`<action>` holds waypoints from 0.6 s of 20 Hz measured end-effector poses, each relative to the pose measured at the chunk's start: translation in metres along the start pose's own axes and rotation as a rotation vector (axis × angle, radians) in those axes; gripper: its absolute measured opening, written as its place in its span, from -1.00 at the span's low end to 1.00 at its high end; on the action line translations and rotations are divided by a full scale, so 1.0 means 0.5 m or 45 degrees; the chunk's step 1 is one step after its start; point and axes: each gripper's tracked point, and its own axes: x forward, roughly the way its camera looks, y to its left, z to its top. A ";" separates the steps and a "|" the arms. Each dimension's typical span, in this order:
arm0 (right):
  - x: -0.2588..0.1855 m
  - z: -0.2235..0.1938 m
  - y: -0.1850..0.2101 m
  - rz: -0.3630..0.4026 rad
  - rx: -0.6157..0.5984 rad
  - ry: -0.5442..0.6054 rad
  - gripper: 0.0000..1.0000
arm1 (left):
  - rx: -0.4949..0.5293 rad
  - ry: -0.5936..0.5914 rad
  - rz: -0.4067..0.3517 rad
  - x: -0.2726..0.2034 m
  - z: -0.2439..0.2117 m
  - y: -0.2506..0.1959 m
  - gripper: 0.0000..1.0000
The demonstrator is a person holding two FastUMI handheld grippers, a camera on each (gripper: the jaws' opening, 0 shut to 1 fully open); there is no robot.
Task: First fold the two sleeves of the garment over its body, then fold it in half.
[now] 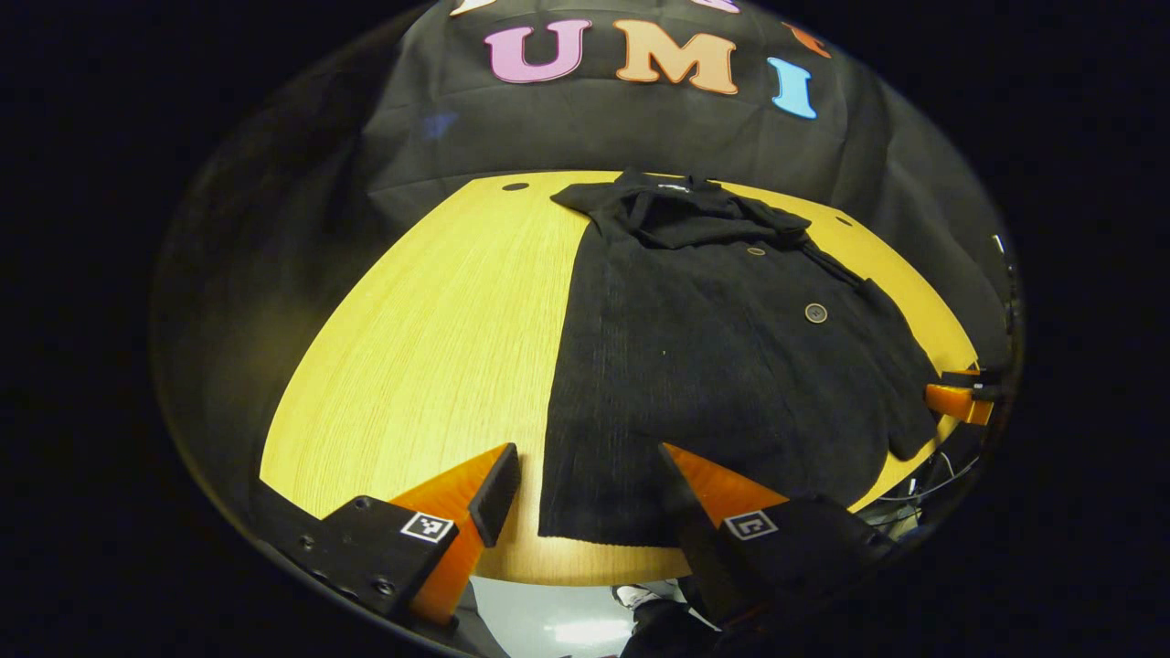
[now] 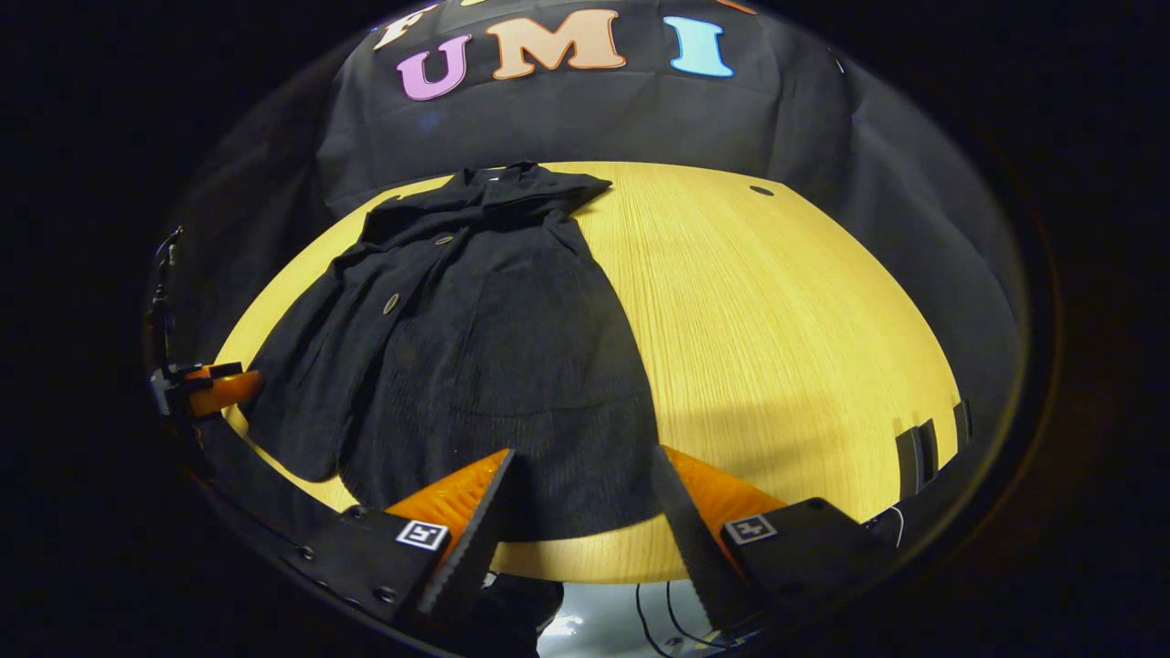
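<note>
A dark button-front garment [image 1: 722, 356] lies flat on the yellow wooden surface [image 1: 430, 347], collar toward the far edge and hem reaching almost to the near edge. In the left gripper view its left side runs in a straight, neat line, while a sleeve [image 1: 900, 366] drapes toward the surface's right edge. The left gripper [image 1: 585, 498] hovers at the near edge with its jaws spread wide, holding nothing, the hem's left corner between its fingers. The right gripper [image 2: 580, 498] also stands wide open and empty above the hem near that same edge. In the right gripper view the sleeve [image 2: 306, 384] spreads toward the left edge, just beside the other gripper.
</note>
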 end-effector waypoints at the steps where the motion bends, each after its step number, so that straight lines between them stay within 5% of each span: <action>1: -0.002 0.001 0.010 0.014 -0.018 -0.002 0.75 | 0.004 -0.004 0.001 0.003 0.002 0.000 0.77; 3: 0.000 -0.002 0.035 0.042 -0.062 -0.002 0.19 | 0.007 0.008 -0.011 0.004 0.000 -0.007 0.69; 6: -0.001 -0.005 0.044 0.040 -0.094 -0.021 -0.70 | 0.014 0.029 -0.035 0.002 -0.003 -0.019 0.27; 7: -0.001 -0.003 0.048 0.053 -0.103 -0.023 -0.71 | 0.003 0.028 -0.045 0.001 -0.002 -0.024 0.19; 10: -0.001 -0.004 0.051 0.070 -0.071 -0.016 -0.83 | -0.065 -0.042 -0.069 0.003 0.004 -0.036 -0.87; 12: -0.001 -0.004 0.050 0.084 -0.072 -0.015 -0.91 | -0.105 -0.066 -0.064 0.006 0.003 -0.038 -0.99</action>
